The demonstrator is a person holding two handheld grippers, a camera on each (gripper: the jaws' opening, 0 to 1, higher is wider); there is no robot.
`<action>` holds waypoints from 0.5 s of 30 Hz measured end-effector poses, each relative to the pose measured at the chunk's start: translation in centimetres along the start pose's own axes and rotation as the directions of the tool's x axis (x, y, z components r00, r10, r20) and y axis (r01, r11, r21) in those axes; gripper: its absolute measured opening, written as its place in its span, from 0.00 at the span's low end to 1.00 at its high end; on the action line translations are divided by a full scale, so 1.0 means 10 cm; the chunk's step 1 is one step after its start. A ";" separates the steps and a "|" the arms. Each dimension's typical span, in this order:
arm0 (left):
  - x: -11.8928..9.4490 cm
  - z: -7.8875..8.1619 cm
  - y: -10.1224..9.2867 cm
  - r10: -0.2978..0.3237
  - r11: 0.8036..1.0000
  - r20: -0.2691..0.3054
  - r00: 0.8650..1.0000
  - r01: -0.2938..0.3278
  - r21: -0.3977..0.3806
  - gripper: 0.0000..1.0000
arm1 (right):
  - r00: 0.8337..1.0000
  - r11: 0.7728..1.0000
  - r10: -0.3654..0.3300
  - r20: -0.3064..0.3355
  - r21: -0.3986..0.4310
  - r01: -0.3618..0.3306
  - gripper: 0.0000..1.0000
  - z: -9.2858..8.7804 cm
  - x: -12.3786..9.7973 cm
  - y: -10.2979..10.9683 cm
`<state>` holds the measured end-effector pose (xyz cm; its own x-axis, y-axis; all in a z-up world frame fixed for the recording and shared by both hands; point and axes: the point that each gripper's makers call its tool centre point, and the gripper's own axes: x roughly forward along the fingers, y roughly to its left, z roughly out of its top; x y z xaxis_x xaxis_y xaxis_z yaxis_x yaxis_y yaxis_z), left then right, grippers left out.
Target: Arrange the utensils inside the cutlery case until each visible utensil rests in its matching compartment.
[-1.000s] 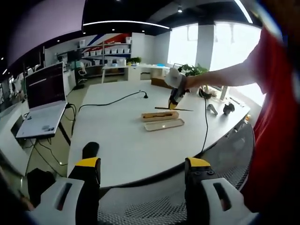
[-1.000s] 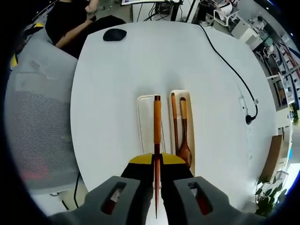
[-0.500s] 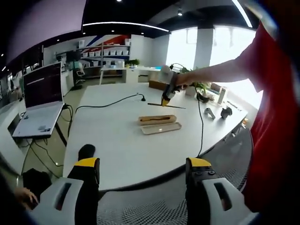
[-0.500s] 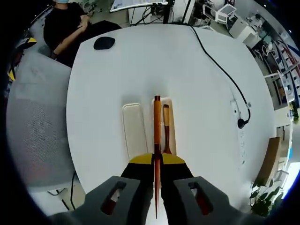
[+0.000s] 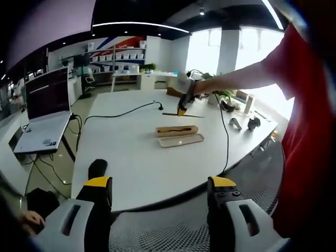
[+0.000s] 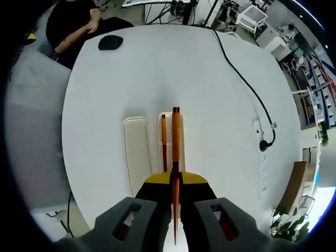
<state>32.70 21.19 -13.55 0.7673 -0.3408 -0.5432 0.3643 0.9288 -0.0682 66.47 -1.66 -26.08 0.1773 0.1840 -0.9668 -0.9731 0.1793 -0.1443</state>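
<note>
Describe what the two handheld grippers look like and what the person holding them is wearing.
The left gripper has grey plastic bodies with slots, black fingers and yellow caps. The right gripper is built the same: grey slotted shells, black fingers, a yellow band across the front. The person wears a red short-sleeved top.

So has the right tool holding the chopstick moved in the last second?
Yes. In the left gripper view the right tool, shut on the brown wooden chopstick, has risen and shifted away from the open cutlery case toward the black cable.

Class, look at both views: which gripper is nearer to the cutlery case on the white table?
Right. The right gripper, clamping a chopstick, hangs above the cutlery case. The left gripper waits open, off the table's near edge.
</note>
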 end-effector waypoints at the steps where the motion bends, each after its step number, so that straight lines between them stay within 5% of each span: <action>1: 0.00 0.01 0.00 -0.001 1.000 0.001 1.000 0.001 0.002 0.76 | 1.000 1.000 -0.005 0.008 -0.004 0.005 0.01 0.02 0.04 -0.03; 15: -0.01 -0.01 0.02 -0.001 1.000 -0.027 1.000 0.001 0.016 0.76 | 1.000 0.997 0.000 0.023 -0.072 0.001 0.01 0.18 0.33 0.04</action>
<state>32.62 21.46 -13.60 0.7524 -0.3373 -0.5658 0.3734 0.9260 -0.0556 66.93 0.73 -29.00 0.1803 0.2061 -0.9618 -0.9810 0.1092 -0.1605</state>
